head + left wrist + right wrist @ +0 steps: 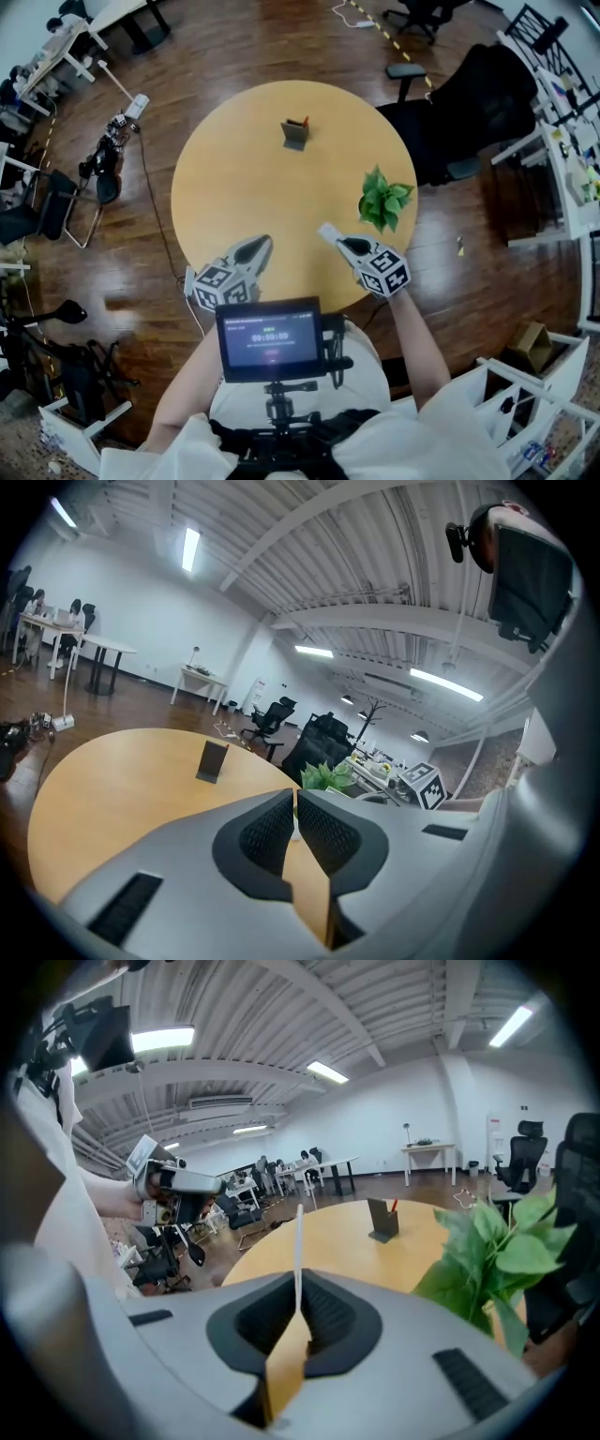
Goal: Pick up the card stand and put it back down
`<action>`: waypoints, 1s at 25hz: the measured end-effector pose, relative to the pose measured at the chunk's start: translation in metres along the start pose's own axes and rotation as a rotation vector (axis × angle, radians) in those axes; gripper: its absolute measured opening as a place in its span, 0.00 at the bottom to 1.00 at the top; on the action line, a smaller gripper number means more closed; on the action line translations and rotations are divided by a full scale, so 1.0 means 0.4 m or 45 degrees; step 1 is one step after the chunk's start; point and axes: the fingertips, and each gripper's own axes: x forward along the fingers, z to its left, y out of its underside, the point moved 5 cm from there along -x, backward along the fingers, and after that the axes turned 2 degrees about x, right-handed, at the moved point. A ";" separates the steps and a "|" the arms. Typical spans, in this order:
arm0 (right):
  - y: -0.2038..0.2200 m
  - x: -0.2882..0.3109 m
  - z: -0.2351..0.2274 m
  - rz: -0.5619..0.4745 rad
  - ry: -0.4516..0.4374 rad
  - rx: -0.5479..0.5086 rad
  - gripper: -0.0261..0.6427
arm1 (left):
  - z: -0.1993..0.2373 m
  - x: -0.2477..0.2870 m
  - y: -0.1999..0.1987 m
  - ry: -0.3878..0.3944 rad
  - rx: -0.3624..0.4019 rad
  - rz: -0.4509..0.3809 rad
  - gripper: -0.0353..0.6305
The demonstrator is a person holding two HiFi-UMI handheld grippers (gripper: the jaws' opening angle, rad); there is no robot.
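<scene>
Round table (234, 187), head view: card stand (296, 133) upper centre, well apart from left gripper (258, 246) and right gripper (328, 231). Left gripper view: jaws together, empty. Right gripper view: likewise closed; arriving unopened could topple the card stand, or brush the plant (497, 1251) at right.

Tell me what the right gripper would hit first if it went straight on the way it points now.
Most likely the bare top of the round table. The right gripper, jaws shut, points down and across it, so its line passes left of the card stand and clear of the potted plant. Where exactly it would touch down is hard to judge.
</scene>
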 end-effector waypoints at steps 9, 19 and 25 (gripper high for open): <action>-0.135 -0.072 0.020 -0.042 0.009 -0.025 0.09 | -0.030 -0.007 -0.059 0.058 0.051 -0.030 0.06; -0.222 -0.120 0.063 -0.054 0.019 -0.122 0.09 | -0.028 -0.051 -0.084 0.051 0.092 -0.048 0.06; -0.255 -0.146 0.088 -0.087 0.007 -0.146 0.09 | -0.035 -0.085 -0.112 0.052 0.075 -0.094 0.06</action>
